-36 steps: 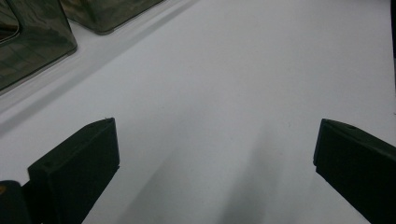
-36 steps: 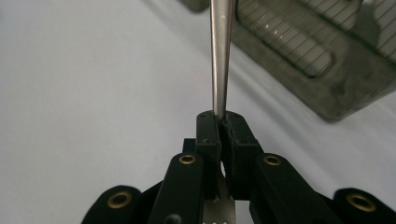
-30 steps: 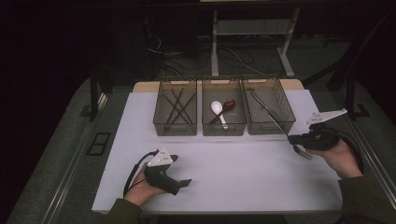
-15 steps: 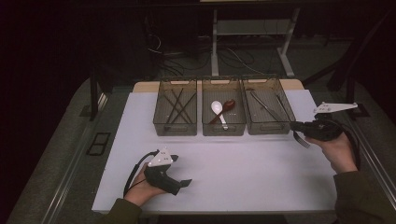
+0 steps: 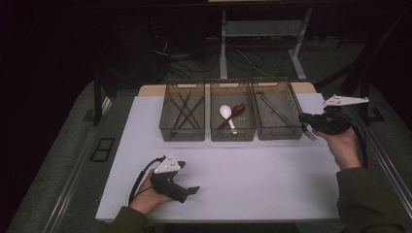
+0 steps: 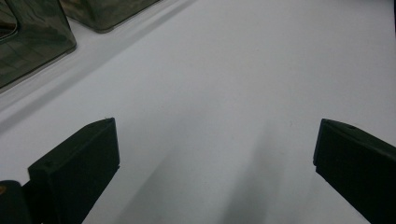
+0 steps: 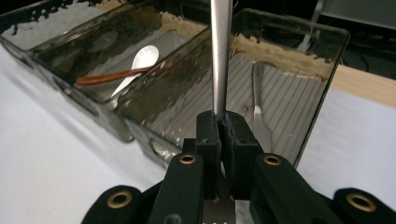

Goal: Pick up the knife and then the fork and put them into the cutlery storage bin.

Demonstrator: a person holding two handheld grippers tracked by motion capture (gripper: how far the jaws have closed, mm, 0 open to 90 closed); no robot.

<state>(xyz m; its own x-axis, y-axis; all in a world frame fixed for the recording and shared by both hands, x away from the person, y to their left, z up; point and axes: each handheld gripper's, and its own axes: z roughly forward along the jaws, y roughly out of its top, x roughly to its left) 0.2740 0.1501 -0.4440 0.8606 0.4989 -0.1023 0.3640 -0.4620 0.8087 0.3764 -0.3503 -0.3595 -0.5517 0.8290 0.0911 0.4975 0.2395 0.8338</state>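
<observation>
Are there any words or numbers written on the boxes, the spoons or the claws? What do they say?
None can be read anywhere.
Three smoky clear plastic bins: no label.
White spoon and brown spoon: no writing.
Slim silver metal utensil held in the right claw: plain.
Left claw, its grey three-cornered plate: no writing can be made out.
White table top: blank.

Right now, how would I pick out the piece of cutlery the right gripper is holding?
Start from the three smoky bins on the white table and take the rightmost bin. Just beside its near right corner, the right gripper is shut on a slim metal utensil. Unlike the white spoon and brown spoon in the middle bin, it is silver and held clear of the bins.
</observation>
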